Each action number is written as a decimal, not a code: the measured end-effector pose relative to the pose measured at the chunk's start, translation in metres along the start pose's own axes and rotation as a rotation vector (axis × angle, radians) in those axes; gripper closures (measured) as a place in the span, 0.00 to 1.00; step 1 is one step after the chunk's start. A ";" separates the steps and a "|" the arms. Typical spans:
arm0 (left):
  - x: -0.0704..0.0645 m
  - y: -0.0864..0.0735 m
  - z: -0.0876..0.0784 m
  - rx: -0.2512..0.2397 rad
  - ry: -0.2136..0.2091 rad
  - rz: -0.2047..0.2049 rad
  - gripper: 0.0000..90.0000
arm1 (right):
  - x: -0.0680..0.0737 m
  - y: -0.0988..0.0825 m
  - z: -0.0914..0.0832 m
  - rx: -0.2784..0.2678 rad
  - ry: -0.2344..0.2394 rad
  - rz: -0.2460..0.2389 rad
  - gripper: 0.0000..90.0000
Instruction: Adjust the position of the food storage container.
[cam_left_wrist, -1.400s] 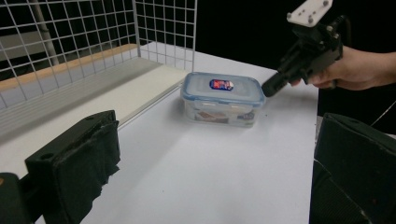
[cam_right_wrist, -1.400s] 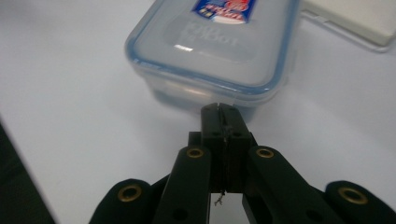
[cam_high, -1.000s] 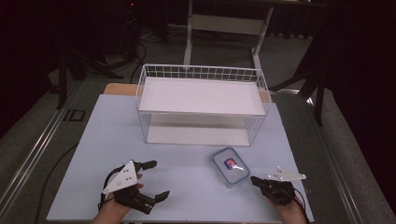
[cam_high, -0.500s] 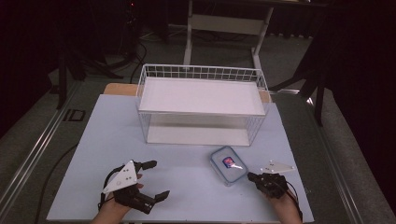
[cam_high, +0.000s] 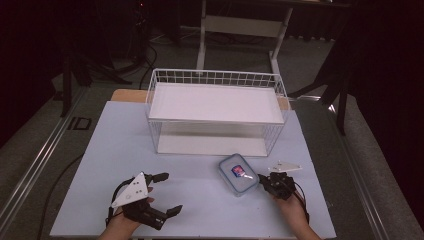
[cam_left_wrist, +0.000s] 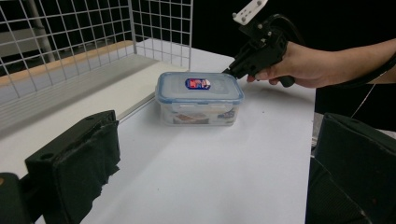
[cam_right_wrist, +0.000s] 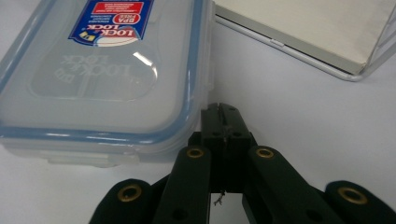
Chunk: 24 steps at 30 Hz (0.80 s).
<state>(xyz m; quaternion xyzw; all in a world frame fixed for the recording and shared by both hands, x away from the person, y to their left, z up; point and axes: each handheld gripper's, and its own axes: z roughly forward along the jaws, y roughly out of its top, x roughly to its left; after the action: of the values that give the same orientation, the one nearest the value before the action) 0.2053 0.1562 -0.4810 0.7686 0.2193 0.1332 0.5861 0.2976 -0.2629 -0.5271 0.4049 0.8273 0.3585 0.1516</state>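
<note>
A: What does the box (cam_high: 238, 173) say?

B: The lid sticker reads "LOCK & LOCK" with "BPA FREE" on the red band, upside down from the right hand-held gripper (cam_right_wrist: 222, 112). The same "LOCK & LOCK" name is moulded into the clear lid under it. The smaller print is too fine to read.

A: Where does the box sit from that hand-held gripper?

B: Right at its tip, just ahead and to its left. The closed jaws point at the blue-rimmed corner; I cannot tell if they touch it. The box rests on the surface (cam_high: 200, 210), lid on.

A: So it grips nothing?

B: Nothing. The jaws are pressed together, empty.

A: And the left hand-held gripper (cam_high: 163, 194)?

B: Its jaws stand wide apart, empty, low over the surface. The box lies well ahead of it, with the wire basket (cam_high: 216, 80) beyond.

A: Any other writing?

B: "ID" on the floor (cam_high: 35, 165), off to the left hand-held gripper's far left.
</note>
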 end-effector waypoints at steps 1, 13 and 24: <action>0.000 0.000 0.000 0.001 0.001 0.001 0.01 | 0.000 0.000 0.000 0.001 -0.009 -0.001 1.00; -0.001 0.000 0.002 0.006 0.003 0.006 0.01 | 0.023 -0.024 -0.035 0.019 0.040 0.004 1.00; 0.001 -0.001 0.002 0.009 -0.002 -0.002 0.01 | 0.019 -0.008 -0.009 0.037 0.007 0.035 1.00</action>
<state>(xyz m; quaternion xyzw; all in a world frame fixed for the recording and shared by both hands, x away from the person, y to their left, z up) 0.2065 0.1551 -0.4825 0.7712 0.2199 0.1307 0.5829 0.2766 -0.2555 -0.5261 0.4209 0.8270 0.3474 0.1350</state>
